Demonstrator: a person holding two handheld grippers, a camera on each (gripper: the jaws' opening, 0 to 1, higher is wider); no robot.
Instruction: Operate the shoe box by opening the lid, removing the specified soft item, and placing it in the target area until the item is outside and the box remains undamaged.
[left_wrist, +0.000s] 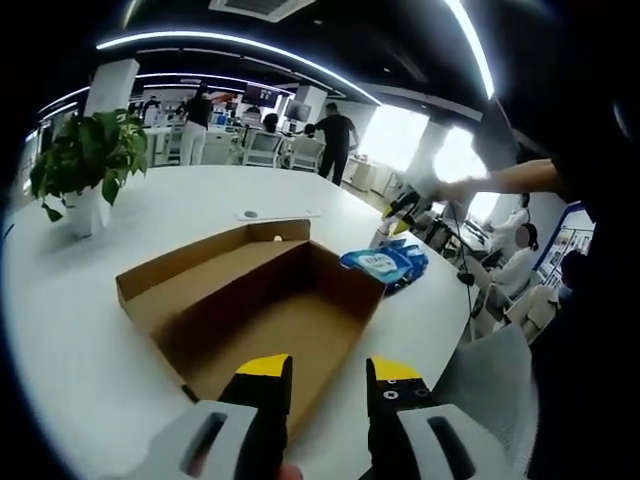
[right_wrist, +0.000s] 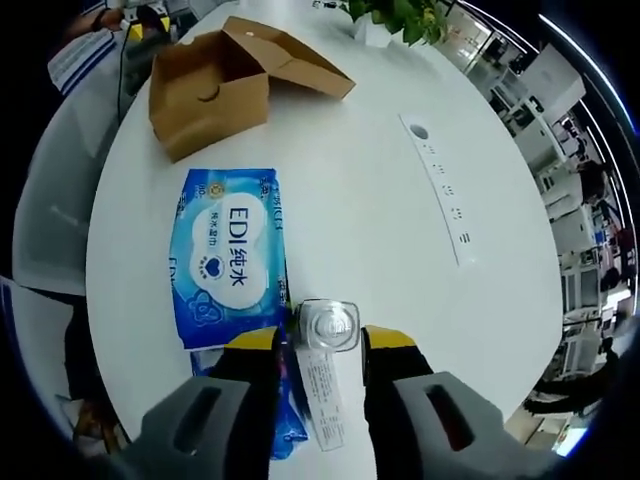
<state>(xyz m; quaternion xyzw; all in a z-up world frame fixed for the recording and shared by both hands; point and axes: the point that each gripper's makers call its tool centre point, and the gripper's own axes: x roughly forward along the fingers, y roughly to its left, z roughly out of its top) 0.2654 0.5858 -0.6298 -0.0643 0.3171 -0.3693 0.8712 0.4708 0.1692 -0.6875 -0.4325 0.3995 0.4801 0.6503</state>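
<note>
Step in hand, as judged: the removal is done and the placing is at its end. The brown cardboard shoe box (left_wrist: 262, 305) sits on the white round counter (left_wrist: 80, 330) with its lid folded back, and its interior looks empty in the left gripper view. The box walls look unbent.

Location of the item: the blue soft pack of wipes with white lettering (right_wrist: 228, 257) lies flat on the counter, outside the box and well apart from it. A second blue pack (right_wrist: 283, 425) lies partly under the right claw (right_wrist: 320, 352). A small clear square cap (right_wrist: 328, 325) sits between the yellow tips of that claw, just beside the pack's edge.

Claw state: the right claw is released, with a gap between its jaws and nothing clamped. The left claw (left_wrist: 329, 380) is also released and hangs at the near edge of the box, holding nothing.

Next move, as judged: lift the right claw straight away from the packs without dragging them.

Item appearance: glossy, slightly wrinkled film, flat and pliable.
</note>
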